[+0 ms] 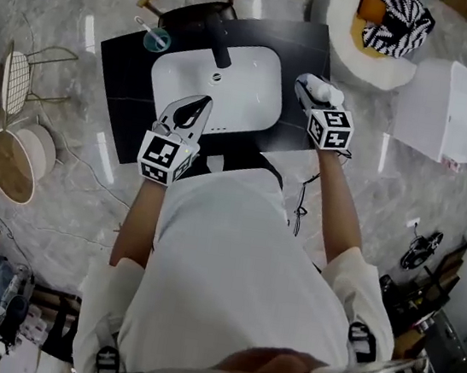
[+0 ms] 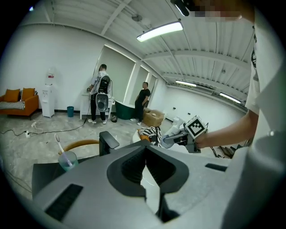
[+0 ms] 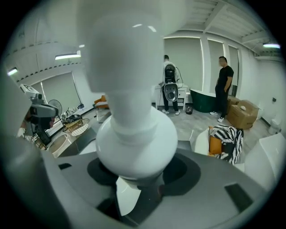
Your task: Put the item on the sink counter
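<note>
The right gripper (image 1: pixel 310 91) clamps a white round-bodied bottle (image 3: pixel 134 129) above the black sink counter (image 1: pixel 125 71), seemingly for placing, while the left gripper (image 1: pixel 198 104) hovers closed, empty.

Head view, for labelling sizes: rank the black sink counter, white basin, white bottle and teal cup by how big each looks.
1. black sink counter
2. white basin
3. white bottle, partly hidden
4. teal cup

basin (image 1: pixel 231 82) in counter (image 1: pixel 121 79), cup (image 1: pixel 157 39) rear left, faucet (image 1: pixel 221 50) behind basin
</note>
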